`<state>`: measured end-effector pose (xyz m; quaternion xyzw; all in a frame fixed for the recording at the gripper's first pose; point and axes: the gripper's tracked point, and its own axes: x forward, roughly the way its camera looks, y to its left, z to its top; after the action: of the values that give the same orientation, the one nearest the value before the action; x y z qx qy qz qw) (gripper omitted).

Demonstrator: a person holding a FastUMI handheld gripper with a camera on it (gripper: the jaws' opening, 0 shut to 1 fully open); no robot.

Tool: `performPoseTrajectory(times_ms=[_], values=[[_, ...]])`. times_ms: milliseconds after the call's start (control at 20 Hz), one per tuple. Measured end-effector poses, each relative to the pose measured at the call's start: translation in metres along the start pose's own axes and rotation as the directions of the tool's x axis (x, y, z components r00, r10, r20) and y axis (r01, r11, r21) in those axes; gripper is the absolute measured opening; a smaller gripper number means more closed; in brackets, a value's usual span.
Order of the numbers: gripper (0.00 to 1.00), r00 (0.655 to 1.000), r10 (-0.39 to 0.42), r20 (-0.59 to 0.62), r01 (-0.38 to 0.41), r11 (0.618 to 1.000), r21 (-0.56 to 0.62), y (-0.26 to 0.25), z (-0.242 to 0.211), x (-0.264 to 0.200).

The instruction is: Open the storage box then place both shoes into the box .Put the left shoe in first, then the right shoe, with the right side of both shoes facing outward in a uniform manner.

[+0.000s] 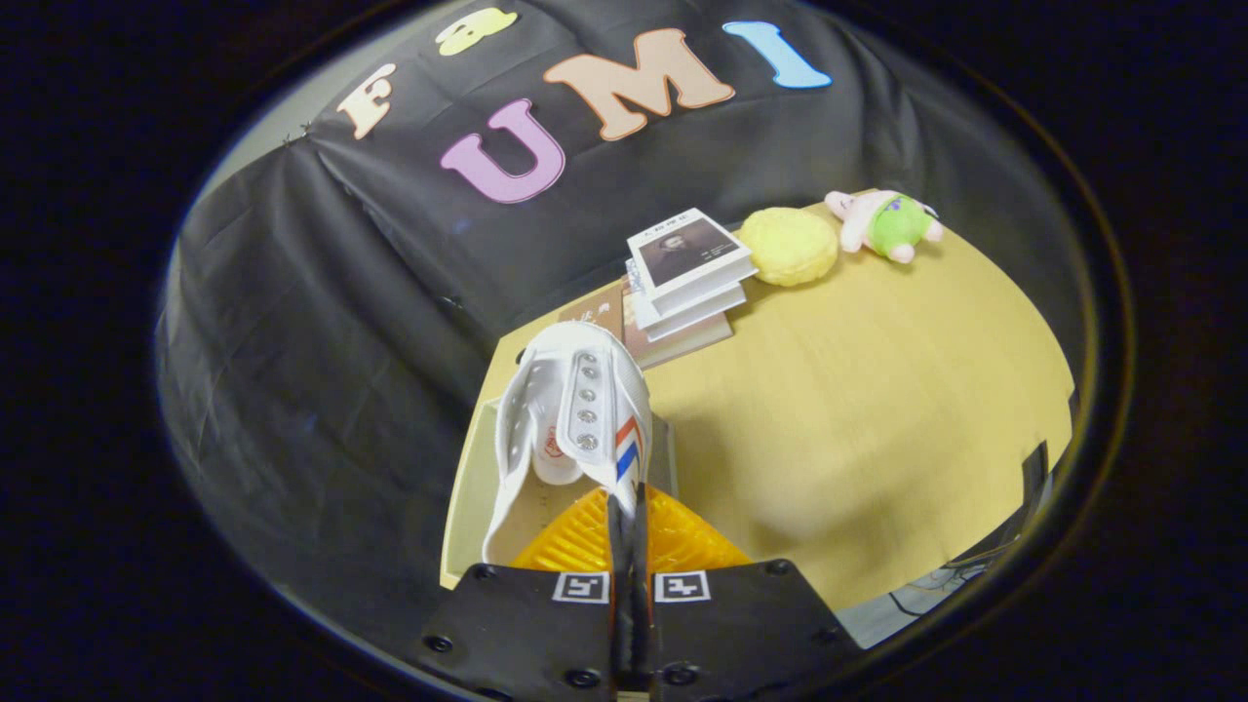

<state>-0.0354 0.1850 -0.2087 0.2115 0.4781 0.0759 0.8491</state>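
Fingers [629,546] pinch the shoe's [575,419] side wall (striped side at 3 o'clock), lifting it off the table [858,429], probably toward the box; books [682,283] sit at 12 o'clock.

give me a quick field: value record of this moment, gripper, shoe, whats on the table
hand-held gripper: fingers closed together on the side wall of the white shoe
white shoe: held up between the fingers, opening and eyelet rows in sight, red and blue stripes on the side next to the fingers
table: yellow wood top, beyond the shoe
stack of books: at the table's far edge, beyond the shoe
yellow round plush: beside the books
pink and green plush toy: past the yellow plush
storage box: cannot tell
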Motion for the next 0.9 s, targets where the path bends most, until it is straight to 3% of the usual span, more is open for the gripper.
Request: performPoseTrajectory(times_ms=[500,650,800,900], values=[[0.04,0.999,0.018,-0.045,-0.017,1.0,0.013,0.037,-0.028,0.029],[0.52,0.994,0.112,-0.01,-0.111,0.994,0.009,0.058,-0.023,0.023],[1.0,0.996,0.081,0.034,-0.079,0.995,-0.067,0.042,-0.01,0.019],[1.0,0.995,0.088,0.045,-0.084,0.993,-0.08,0.04,-0.007,0.013]])
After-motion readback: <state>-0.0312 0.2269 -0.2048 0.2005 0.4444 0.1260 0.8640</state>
